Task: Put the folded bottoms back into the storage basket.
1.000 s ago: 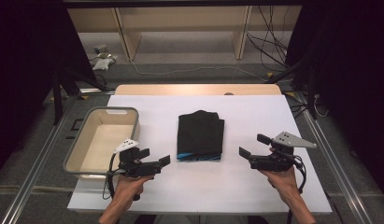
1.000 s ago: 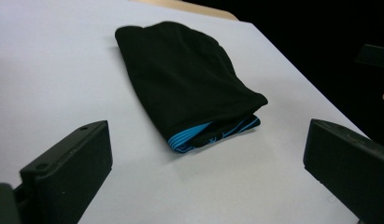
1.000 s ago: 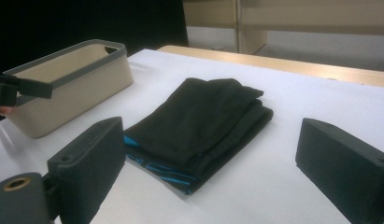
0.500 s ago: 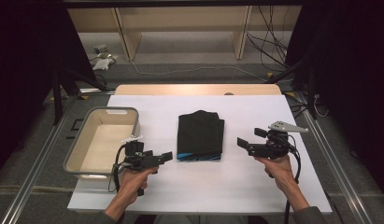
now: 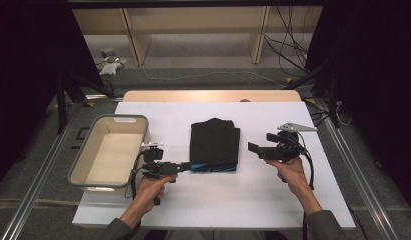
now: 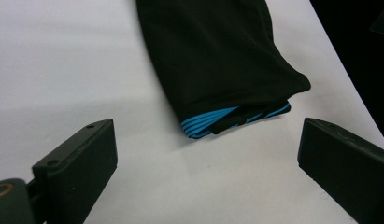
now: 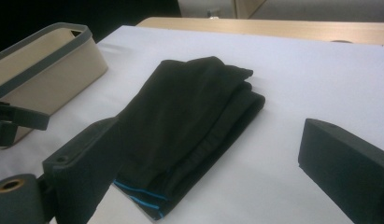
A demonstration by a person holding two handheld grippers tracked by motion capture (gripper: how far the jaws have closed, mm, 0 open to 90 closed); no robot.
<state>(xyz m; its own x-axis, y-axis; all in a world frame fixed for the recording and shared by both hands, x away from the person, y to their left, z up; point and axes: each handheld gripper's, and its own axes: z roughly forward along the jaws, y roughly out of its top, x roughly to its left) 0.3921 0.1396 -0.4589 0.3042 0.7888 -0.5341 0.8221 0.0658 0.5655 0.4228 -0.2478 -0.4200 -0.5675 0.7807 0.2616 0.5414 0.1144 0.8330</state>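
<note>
Black folded garment point(image 5: 214, 141), blue stripes at hem; bin point(image 5: 88, 159) beige, apparently grey-rimmed.

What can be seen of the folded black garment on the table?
The folded black garment lies flat on the white table cover, right of the beige bin. It looks like soft matte fabric, folded into a long rectangle of several layers. Thin blue stripes edge its near end, clearest in the left gripper view. The left gripper is at its near left corner, jaws open; contact cannot be told.
</note>
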